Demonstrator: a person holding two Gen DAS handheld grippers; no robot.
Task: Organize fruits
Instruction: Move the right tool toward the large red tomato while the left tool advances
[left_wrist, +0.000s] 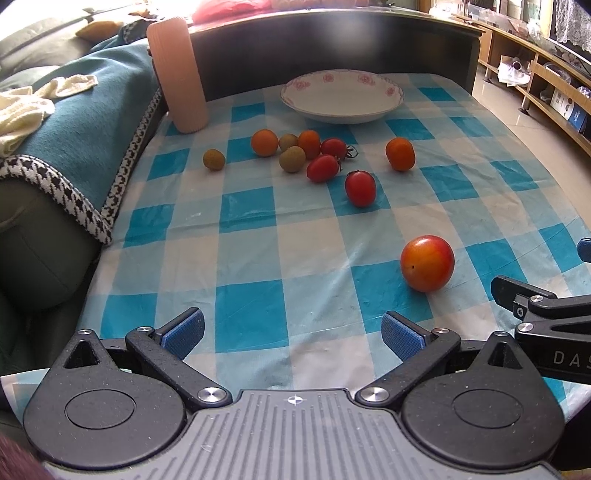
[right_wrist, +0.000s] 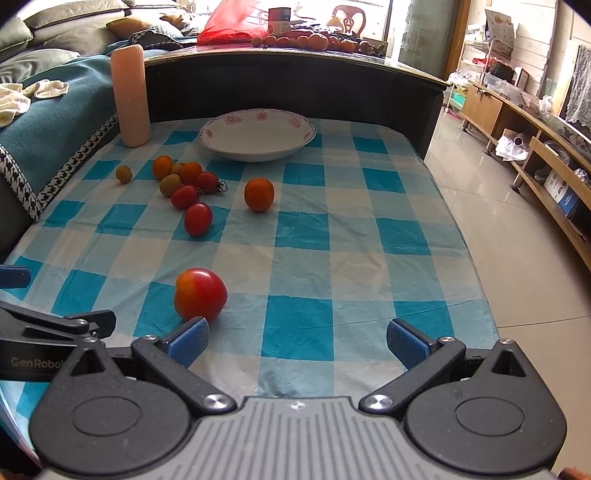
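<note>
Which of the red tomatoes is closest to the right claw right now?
The large tomato, alone on the near part of the tablecloth, just beyond the right claw and beside its left finger. The three smaller red tomatoes lie farther back, toward the plate.

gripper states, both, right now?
Left gripper: open, holding nothing.
Right gripper: open, holding nothing; the large tomato sits just ahead of its left finger.

Left gripper (left_wrist: 291, 334) and right gripper (right_wrist: 297, 341) hover side by side, low and level, both jaws spread wide, holding nothing.
</note>
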